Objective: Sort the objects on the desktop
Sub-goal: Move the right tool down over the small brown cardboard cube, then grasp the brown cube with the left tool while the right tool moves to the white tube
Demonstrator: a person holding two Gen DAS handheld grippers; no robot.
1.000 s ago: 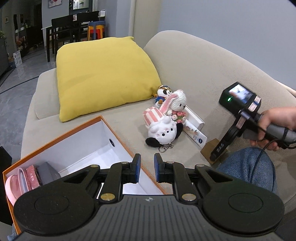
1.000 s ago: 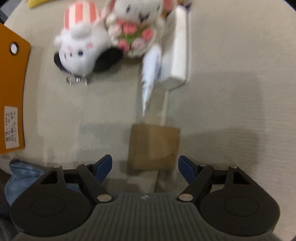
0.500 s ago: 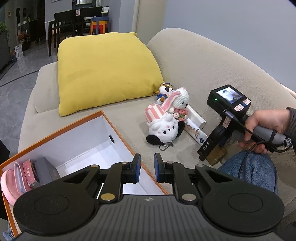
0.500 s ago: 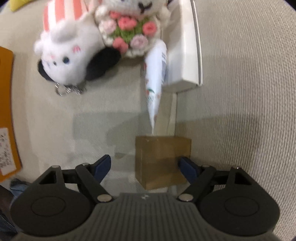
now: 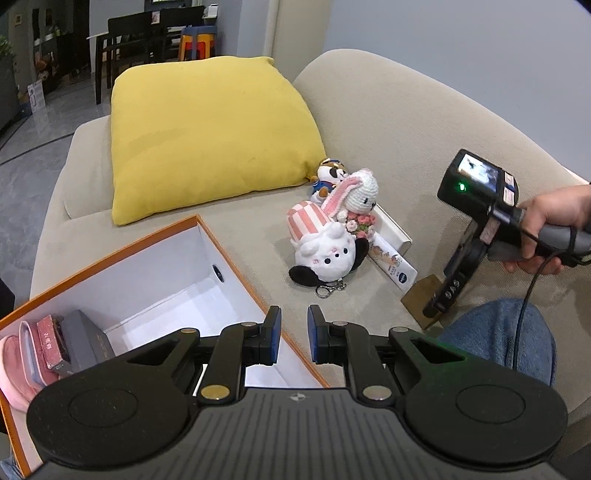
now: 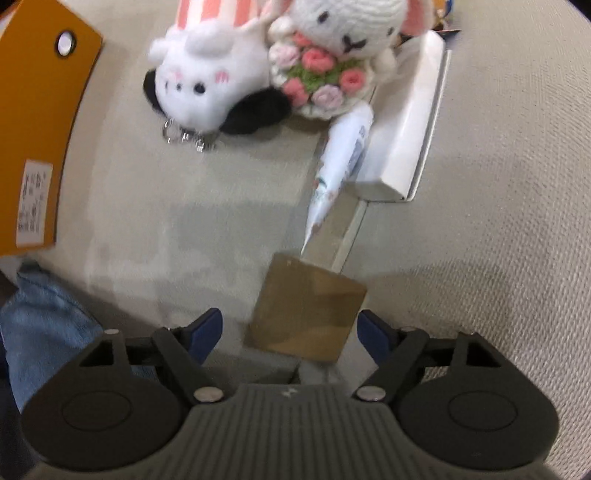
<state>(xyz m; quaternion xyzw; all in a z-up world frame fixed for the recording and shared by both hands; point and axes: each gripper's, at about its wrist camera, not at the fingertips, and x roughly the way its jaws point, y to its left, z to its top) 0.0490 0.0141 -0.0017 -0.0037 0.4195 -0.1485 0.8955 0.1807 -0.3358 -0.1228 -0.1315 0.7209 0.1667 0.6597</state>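
My right gripper hangs over the sofa seat with its jaws spread wide on either side of a small brown box, neither blue pad touching it. Just beyond the box lie a white cream tube and a long white box, with two plush toys, a white dog keychain and a crocheted bunny, side by side behind them. My left gripper hovers above the open orange box, jaws nearly together and holding nothing. A yellow cushion leans on the sofa back.
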